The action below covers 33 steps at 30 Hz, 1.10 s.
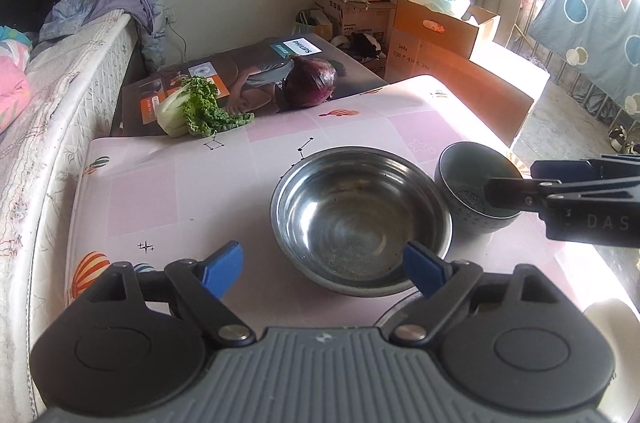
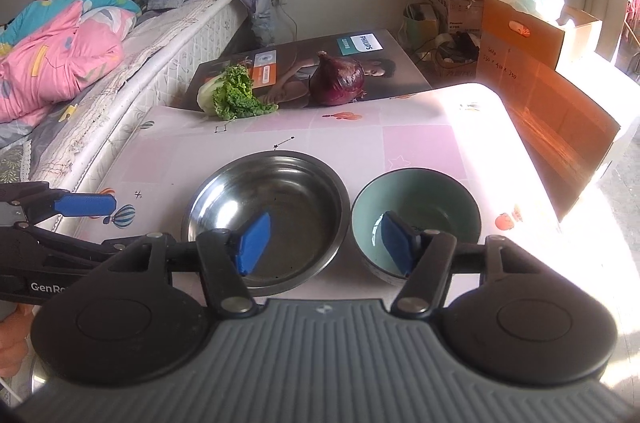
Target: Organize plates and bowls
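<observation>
A wide steel bowl (image 1: 360,215) (image 2: 268,211) stands on the pink patterned table (image 1: 140,191) (image 2: 420,143). A smaller bowl (image 1: 476,191) (image 2: 416,211), green inside and dark outside, sits right beside it. My left gripper (image 1: 324,269) is open over the steel bowl's near rim, its blue pads wide apart and gripping nothing. My right gripper (image 2: 325,247) is open above the gap between the two bowls, one pad over each, empty. In the left wrist view one right-gripper finger (image 1: 508,189) hangs over the green bowl. A left-gripper pad (image 2: 86,205) shows at the left in the right wrist view.
A leafy cabbage (image 1: 192,111) (image 2: 228,95) and a red onion (image 1: 310,83) (image 2: 338,81) lie on a printed box at the table's far edge. A bed (image 2: 80,63) runs along the left. Cardboard boxes (image 1: 436,31) stand behind on the right. A white object (image 1: 608,319) sits near right.
</observation>
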Available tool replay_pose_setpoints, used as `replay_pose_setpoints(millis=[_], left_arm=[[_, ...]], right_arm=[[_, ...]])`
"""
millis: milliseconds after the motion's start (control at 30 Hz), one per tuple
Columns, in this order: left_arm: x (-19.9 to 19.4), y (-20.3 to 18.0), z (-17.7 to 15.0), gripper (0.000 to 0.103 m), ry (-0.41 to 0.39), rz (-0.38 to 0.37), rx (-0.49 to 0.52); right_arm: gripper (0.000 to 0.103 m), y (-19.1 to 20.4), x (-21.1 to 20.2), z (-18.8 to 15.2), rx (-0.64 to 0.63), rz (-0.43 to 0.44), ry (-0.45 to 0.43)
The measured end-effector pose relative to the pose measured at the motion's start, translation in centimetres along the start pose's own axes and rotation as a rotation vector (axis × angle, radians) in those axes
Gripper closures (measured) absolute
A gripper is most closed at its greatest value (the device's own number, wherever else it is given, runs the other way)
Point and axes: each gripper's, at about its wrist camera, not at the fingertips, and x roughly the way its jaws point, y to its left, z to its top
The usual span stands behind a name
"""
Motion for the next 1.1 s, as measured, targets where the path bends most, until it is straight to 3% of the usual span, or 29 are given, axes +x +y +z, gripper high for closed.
replay_pose_setpoints(millis=[300, 633, 967, 1100], left_arm=[[-2.2, -2.0, -0.7, 0.008, -0.006, -0.035, 0.042], [-2.9, -3.8, -0.8, 0.001, -0.011, -0.164, 0.052], [-0.4, -6.4, 0.1, 0.001, -0.021, -0.190, 0.064], [1.1, -7.4, 1.0, 0.006, -0.025, -0.179, 0.071]], right_arm=[[0.038, -1.1, -4.3, -1.8, 0.015, 0.001, 0.000], [0.038, -4.3, -7.7, -3.3, 0.071, -0.020, -0.006], [0.038, -9.7, -7.2, -4.9, 0.212, -0.014, 0.002], [0.039, -11.5, -6.0, -5.3, 0.243, -0.007, 0.006]])
